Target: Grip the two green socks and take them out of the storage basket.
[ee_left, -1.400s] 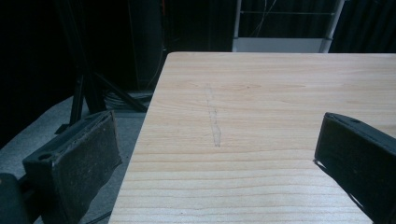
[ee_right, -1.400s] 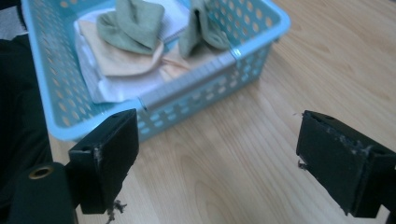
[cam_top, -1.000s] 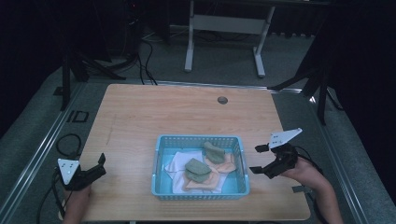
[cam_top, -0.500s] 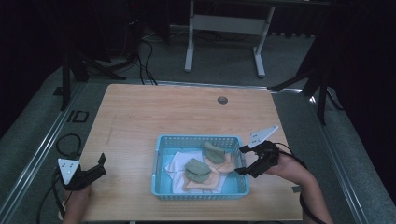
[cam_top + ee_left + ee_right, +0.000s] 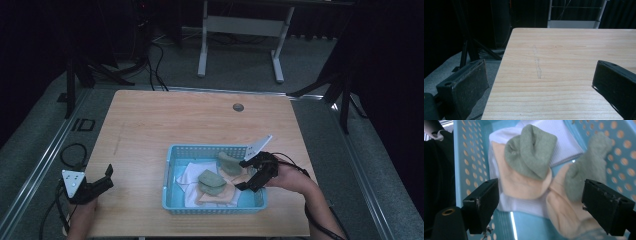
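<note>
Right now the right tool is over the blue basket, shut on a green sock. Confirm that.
Not quite. The right tool is over the blue basket, but open: the right gripper view shows its jaws wide apart above the socks, holding nothing.

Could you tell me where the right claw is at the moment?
In the high view, the right claw hangs open over the blue basket's right end, above the socks.

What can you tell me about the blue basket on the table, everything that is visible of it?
The blue basket is a shallow rectangular tray of light blue plastic, as it looks, with walls pierced by rows of round holes. It sits flat on the wooden table, near the person's edge. Inside lie green socks, peach socks and white cloth. The right tongs, open, reach over its right wall.
</note>
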Available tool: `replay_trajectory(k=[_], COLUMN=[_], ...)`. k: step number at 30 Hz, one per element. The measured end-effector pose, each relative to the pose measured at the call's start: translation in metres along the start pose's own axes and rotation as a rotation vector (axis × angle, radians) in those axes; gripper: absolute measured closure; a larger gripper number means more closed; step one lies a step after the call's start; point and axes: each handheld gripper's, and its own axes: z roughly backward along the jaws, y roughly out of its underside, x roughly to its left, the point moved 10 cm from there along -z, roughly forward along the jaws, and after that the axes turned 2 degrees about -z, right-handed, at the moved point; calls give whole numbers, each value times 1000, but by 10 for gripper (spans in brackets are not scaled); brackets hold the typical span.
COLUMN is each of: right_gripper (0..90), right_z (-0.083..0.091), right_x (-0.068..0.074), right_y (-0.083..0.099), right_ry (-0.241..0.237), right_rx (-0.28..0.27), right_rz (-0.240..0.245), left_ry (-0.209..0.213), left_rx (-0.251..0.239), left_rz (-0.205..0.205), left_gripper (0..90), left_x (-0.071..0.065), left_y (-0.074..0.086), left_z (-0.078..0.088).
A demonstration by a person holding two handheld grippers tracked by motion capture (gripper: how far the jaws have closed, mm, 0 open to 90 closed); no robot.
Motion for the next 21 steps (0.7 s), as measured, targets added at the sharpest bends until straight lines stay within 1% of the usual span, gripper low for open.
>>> replay_trajectory(k=[6,8,10,12,14,16,18,21], right_gripper=[150,166,166,167,170,190,207,218], right_z=[-17,-23,-29,-37,-43,-51,-57,-68], right_x=[2,4,4,6,8,12,16,20], right_y=[-10,-13,-17,-21,-24,-27,-30,-33], right_ry=[-15,-25,-25,-37,-54,-63,-75,-81], right_rx=[32,38,44,51,59,78,84,105], right_rz=[14,22,30,35,38,53,66,83], left_ry=[2,2,4,3,5,5,5,6], left_rx=[0,-1,-1,-1,-2,-2,-2,-2], left_rz=[-1,-1,0,-1,-1,-1,-1,-1], left_gripper=[5,4,5,5,5,5,5,5], left_x=[0,0,0,0,0,0,0,0], left_y=[0,0,0,0,0,0,0,0], left_z=[0,0,0,0,0,0,0,0])
